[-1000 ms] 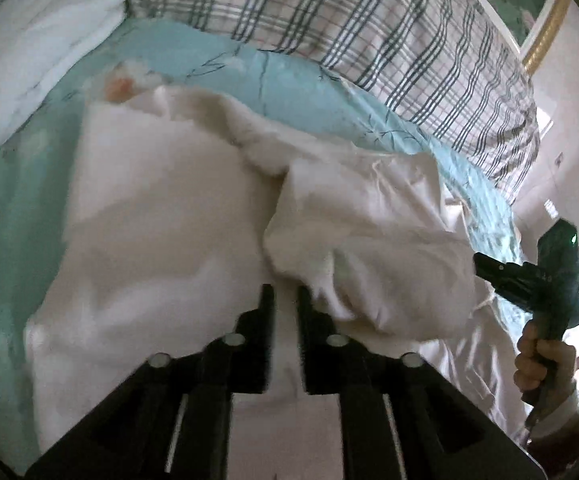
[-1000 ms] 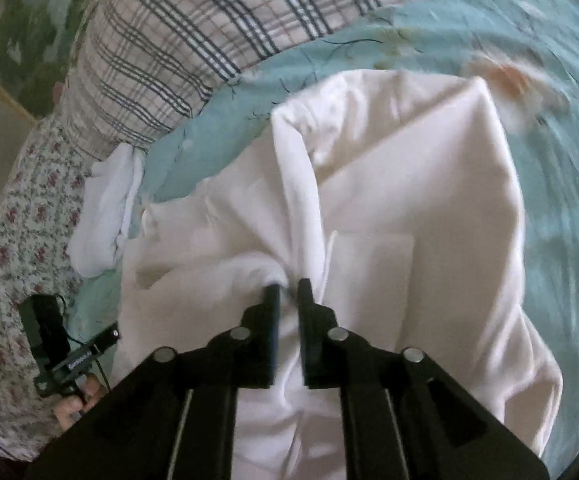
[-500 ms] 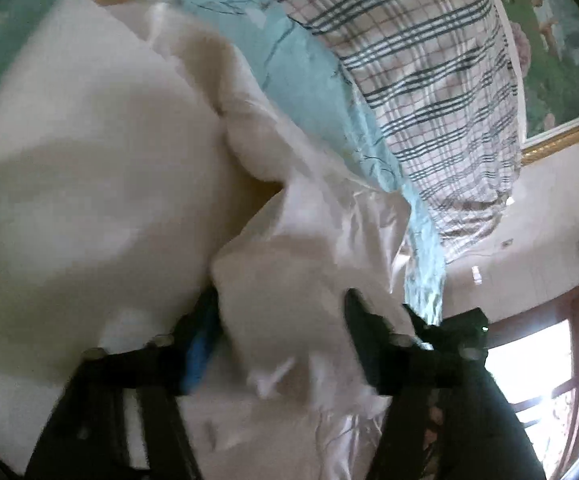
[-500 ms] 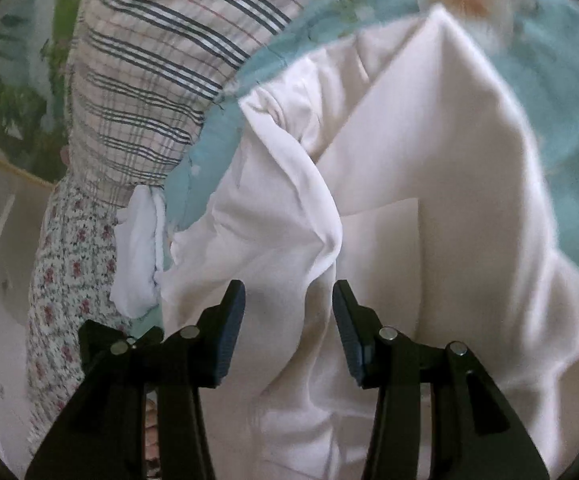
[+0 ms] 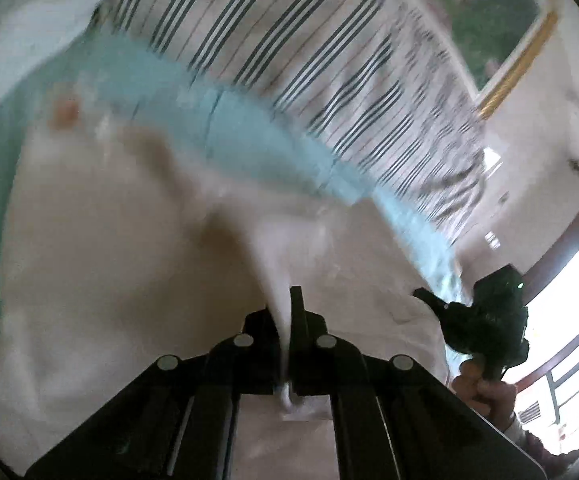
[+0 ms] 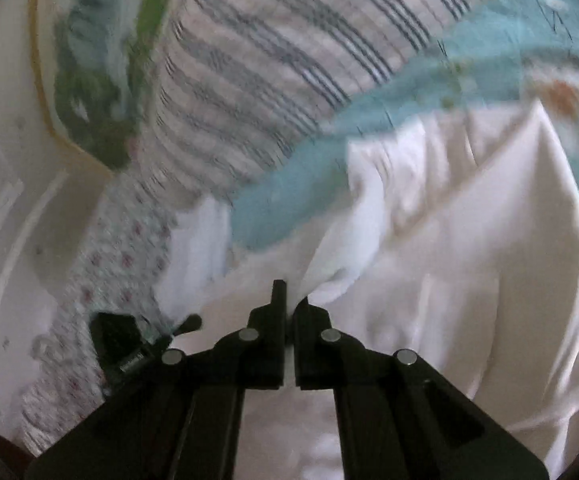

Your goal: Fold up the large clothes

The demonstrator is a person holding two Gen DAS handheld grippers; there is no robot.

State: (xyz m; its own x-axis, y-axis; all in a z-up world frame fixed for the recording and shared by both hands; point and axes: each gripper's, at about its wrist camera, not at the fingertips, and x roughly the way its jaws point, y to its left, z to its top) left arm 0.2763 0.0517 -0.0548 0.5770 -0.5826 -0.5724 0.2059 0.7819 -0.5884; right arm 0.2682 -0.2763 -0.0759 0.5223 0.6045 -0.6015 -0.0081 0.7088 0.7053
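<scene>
A large white garment [image 5: 101, 280] lies rumpled on a teal bedsheet [image 5: 233, 120]. My left gripper [image 5: 287, 304] is shut on a pinched fold of the garment, which rises as a taut ridge from between the fingers. My right gripper [image 6: 289, 300] is shut on another bunched fold of the same white garment [image 6: 469, 260]. Each gripper shows in the other's view: the right one [image 5: 485, 320] at the lower right of the left wrist view, the left one [image 6: 129, 340] at the lower left of the right wrist view. Both views are motion-blurred.
A plaid quilt [image 5: 309, 40] lies along the far side of the bed. A white folded cloth [image 5: 29, 32] sits at the upper left. A floral cloth [image 6: 101, 280] hangs at the bed's edge. A framed picture [image 5: 501, 20] and a bright window [image 5: 569, 320] are behind.
Both grippers were open half a second ago over the garment. Now both have closed on folds of it and are lifting the cloth.
</scene>
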